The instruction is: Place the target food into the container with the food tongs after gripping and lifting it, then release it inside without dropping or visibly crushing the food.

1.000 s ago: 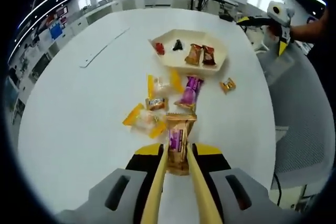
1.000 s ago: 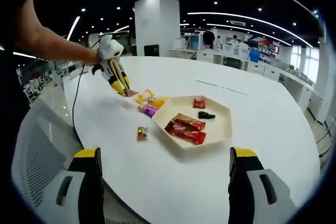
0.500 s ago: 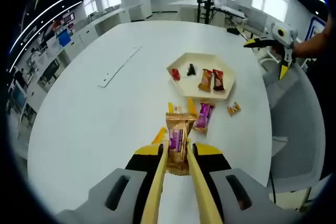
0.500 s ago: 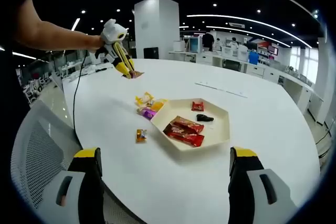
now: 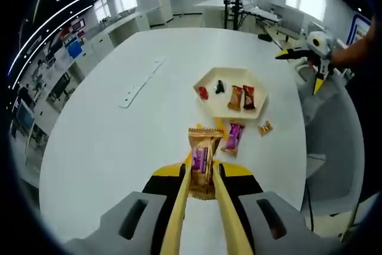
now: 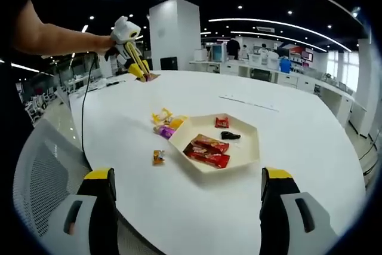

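Snack packet (image 5: 201,158) clamped in left gripper (image 5: 202,190) above table (image 5: 119,141), right gripper (image 6: 188,207) spread wide, holding nothing

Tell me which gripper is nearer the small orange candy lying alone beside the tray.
Right. The right gripper sits just off the table edge near the candy; the left gripper is raised well beyond the tray.

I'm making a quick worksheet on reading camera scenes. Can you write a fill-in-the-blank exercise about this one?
1. The left gripper is shut on a snack packet whose wrapper is mostly ____.
2. The tray on the white table has ____ sides.
3. The right gripper has its jaws ____ and holds nothing.
4. The purple packet lies ____ the tray.

Missing words: gold; six; open; outside
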